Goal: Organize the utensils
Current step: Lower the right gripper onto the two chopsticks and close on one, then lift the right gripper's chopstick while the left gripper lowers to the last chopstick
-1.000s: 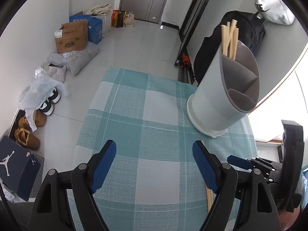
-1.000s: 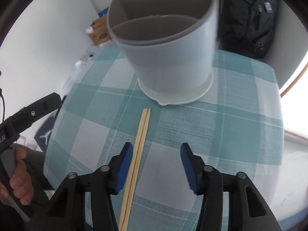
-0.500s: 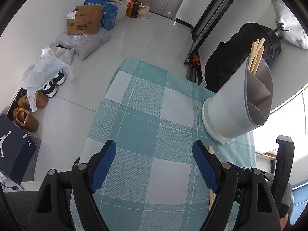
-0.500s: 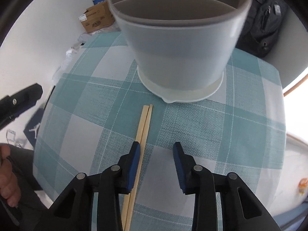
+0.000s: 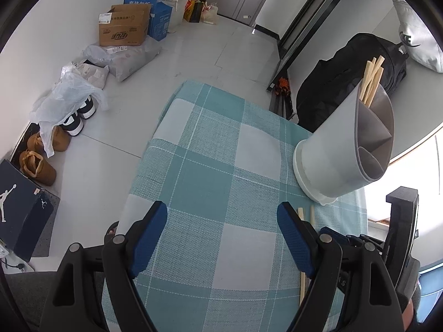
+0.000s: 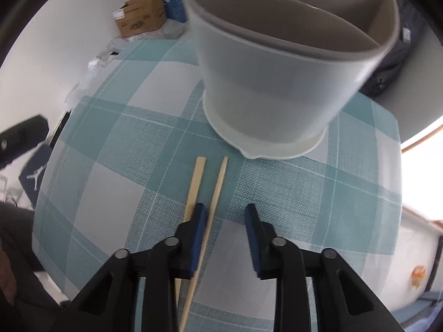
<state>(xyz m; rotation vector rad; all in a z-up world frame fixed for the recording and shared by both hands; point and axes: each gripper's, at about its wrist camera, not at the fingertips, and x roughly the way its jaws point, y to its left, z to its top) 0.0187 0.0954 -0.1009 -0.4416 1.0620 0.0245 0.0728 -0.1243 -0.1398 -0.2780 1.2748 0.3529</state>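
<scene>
Been closing the fingers (image 6: pixel 198 229) of the right gripper (image 6: pixel 225 210) just now, low over the bench (image 6: pixel 318 193) with its checked cloth (image 6: pixel 110 182). Not shut yet: still a gap there, and nothing pinched. Pushed the two loose chopsticks apart on the way; side by side and touching a moment ago, now split into a thin V. Got the right chopstick (image 6: pixel 220 185) in between the fingers, right up against the left one and well clear of the other. Left the left chopstick (image 6: pixel 198 177) outside, running under the outer side of that same finger. Looks like a grab for one stick alone, then, not the pair; needs more squeezing before any lifting. Both of pale wood, thin, cut flat at the far ends, pointing toward the grey utensil holder (image 6: pixel 271 88), near its base but not touching. Standing on the cloth just past them, tall, with walls inside for separate pockets; more chopsticks (image 5: pixel 371 83) already poking up out of the far pocket. Holding the left gripper (image 5: pixel 221 209) wide open over bare cloth, gripping nothing. Probably two more sticks to drop in the holder.
</scene>
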